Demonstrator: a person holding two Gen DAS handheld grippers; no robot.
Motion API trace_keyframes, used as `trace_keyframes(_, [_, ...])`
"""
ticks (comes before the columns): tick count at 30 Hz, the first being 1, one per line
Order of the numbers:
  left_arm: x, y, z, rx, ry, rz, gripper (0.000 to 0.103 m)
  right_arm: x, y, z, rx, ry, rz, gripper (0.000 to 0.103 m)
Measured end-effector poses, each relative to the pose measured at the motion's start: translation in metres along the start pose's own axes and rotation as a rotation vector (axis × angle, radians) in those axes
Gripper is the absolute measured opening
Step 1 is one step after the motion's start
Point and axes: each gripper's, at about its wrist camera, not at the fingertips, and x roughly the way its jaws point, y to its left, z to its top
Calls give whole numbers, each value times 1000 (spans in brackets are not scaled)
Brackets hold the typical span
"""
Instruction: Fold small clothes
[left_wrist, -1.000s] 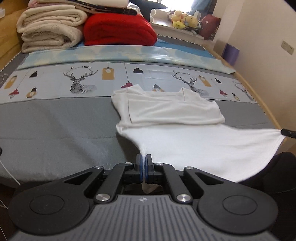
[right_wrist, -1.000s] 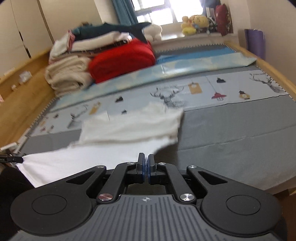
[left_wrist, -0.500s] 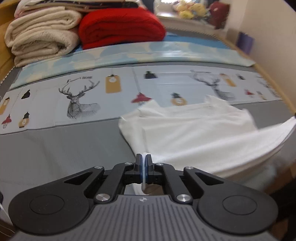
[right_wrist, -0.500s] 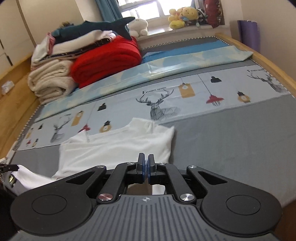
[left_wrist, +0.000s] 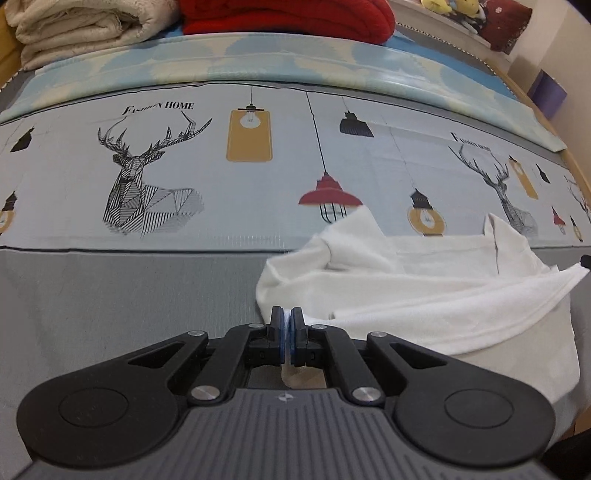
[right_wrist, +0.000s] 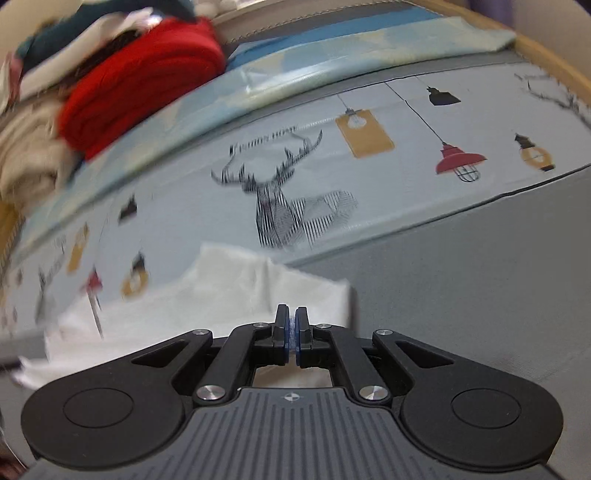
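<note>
A small white shirt (left_wrist: 424, 280) lies on the grey bed sheet (left_wrist: 110, 295), its lower half lifted and carried over the upper half. My left gripper (left_wrist: 287, 314) is shut on one hem corner, with white cloth pinched between its blue pads. In the right wrist view the same shirt (right_wrist: 229, 284) appears blurred, and my right gripper (right_wrist: 291, 314) is shut on the other hem corner. The right gripper's tip (left_wrist: 585, 260) shows at the far right edge of the left wrist view, pulling the hem taut.
A printed band with deer and lamps (left_wrist: 155, 177) runs across the bed behind the shirt. Folded cream blankets (left_wrist: 81, 26) and a red blanket (left_wrist: 288, 18) are stacked at the far side. A wooden bed rail (right_wrist: 554, 62) borders the right.
Both grippers have moved forward and down over the bed, carrying the shirt's hem toward its collar. The stretched lower half has come to lie over the upper half.
</note>
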Motion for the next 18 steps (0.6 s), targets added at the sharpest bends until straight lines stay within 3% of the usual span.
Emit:
trace_keyframes(4, [-2,17,15,-77,-68,31,7,11,-5,18,72,-66,-82,6])
trace_keyframes(7, [-1,29,15,-123,-48,3,7,11,-14,26,110,-98,-47,6])
trace_keyframes(11, [3,25,7,-39,-21,5,7,17,-15,22,53,-48,10,6])
trace_keyframes(16, [10,23,3,-48,-8,-37,7,31,-10,8,-14,49,23,7])
trace_keyframes(18, [15,17,5,-38,-9,-46,7,34,-11,6,-14,56,18,12])
